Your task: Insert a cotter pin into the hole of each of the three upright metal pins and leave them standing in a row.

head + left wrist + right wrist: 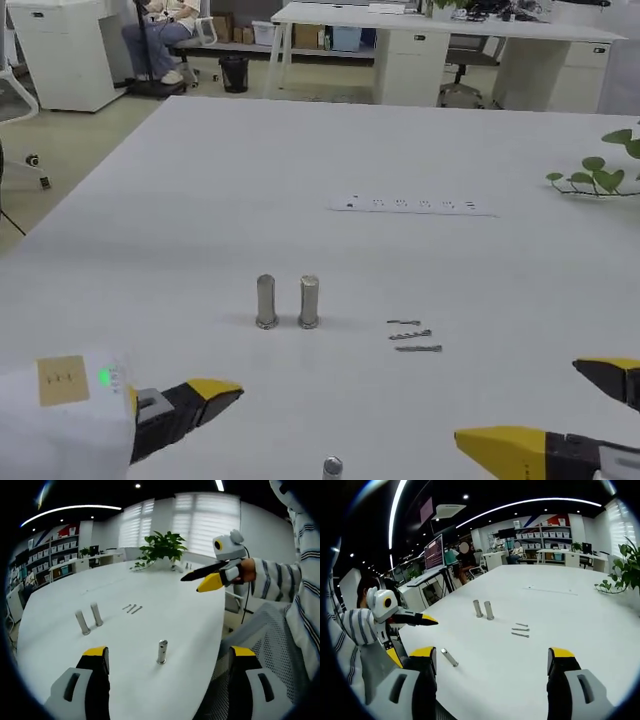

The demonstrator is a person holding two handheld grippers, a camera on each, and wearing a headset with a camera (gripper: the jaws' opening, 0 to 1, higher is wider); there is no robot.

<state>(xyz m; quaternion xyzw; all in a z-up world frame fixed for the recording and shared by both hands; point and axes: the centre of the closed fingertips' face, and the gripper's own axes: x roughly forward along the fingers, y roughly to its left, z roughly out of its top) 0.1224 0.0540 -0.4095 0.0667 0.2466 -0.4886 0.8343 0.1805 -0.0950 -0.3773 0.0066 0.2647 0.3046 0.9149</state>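
Nothing seemed done: the left gripper (168,652) and right gripper (492,654) gaped wide and empty, cotter pins (413,335) lay loose, and one metal pin (332,466) stood apart from the other two (308,300).

A first silver pin (266,301) and a second silver pin (309,301) are standing up straight near the middle of the head view. They are sitting side by side with a small gap between them. A third silver pin (332,467) is standing alone at the bottom edge, well apart from those two. Three thin cotter pins (411,335) are lying flat to the right of the pair, one below another, touching none of the silver pins.
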